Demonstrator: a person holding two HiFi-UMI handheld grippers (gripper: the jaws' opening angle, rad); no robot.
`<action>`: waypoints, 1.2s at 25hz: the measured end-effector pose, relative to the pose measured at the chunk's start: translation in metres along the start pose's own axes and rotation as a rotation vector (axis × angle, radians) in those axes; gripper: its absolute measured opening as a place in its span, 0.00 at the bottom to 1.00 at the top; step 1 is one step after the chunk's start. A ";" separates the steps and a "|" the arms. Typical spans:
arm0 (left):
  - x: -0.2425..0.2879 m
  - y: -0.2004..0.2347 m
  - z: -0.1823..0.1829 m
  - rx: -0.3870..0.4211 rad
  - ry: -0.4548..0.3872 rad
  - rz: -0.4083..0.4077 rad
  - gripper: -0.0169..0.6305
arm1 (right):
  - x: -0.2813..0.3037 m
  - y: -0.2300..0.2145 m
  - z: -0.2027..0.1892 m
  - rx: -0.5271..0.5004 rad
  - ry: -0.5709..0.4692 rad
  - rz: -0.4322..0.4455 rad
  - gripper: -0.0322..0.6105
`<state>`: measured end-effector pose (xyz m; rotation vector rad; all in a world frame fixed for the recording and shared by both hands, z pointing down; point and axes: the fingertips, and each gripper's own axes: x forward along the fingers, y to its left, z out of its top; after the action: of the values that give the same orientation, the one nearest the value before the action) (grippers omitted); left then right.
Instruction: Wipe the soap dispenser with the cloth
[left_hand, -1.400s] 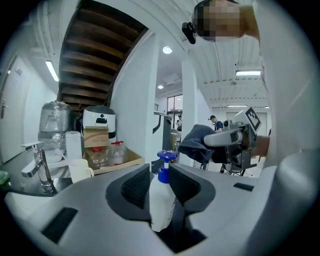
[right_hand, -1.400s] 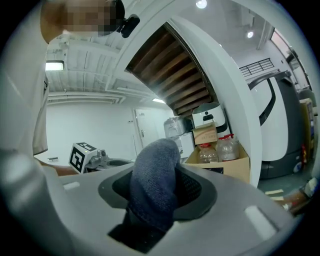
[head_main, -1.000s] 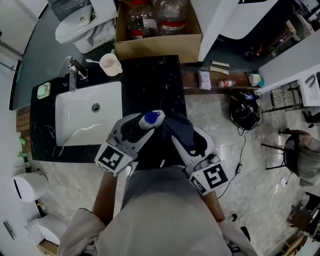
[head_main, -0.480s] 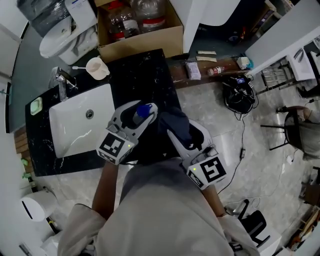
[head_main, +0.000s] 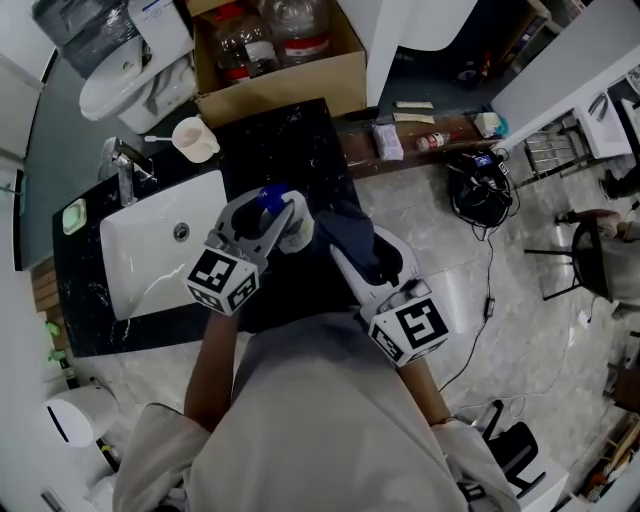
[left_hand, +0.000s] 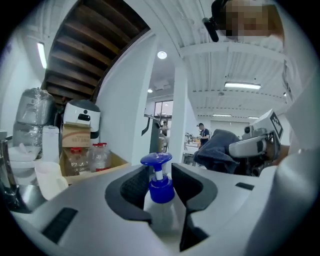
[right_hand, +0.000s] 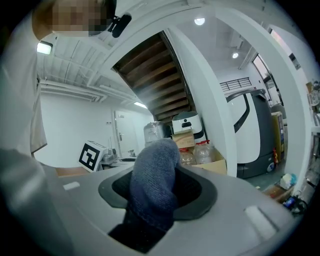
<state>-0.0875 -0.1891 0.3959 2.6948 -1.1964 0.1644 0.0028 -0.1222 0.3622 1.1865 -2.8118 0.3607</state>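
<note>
While your left gripper (left_hand: 161, 184) has just been closing its jaws, they are clamped on the clear body of the soap dispenser (left_hand: 159, 186). Its blue pump head stands up between the pads. You hold it over the black counter (head_main: 300, 140), just right of the sink (head_main: 150, 250). Your right gripper (right_hand: 152, 195) is clamped on the dark blue cloth (right_hand: 152, 175), which bulges out past its tips, near the bottle but seemingly not yet touching it.

The danger lies in the squeeze. A soft bottle pinched harder may buckle, or slip out when the cloth pushes sideways on it. Rub against the pump head and you may press it down and spill soap onto the cloth. A loose fold could also snag on the nozzle and drag the bottle askew.
</note>
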 end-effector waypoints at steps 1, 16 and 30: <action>0.000 0.002 0.000 -0.011 -0.003 0.003 0.24 | 0.004 0.001 -0.001 -0.013 0.003 0.004 0.33; -0.006 0.029 -0.002 -0.105 -0.052 0.064 0.24 | 0.087 0.019 -0.047 -0.091 0.162 0.044 0.32; -0.020 0.043 -0.010 -0.122 -0.049 0.047 0.24 | 0.091 0.018 -0.085 -0.092 0.275 0.018 0.32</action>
<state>-0.1328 -0.2007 0.4071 2.5812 -1.2418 0.0313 -0.0766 -0.1529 0.4553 1.0078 -2.5746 0.3612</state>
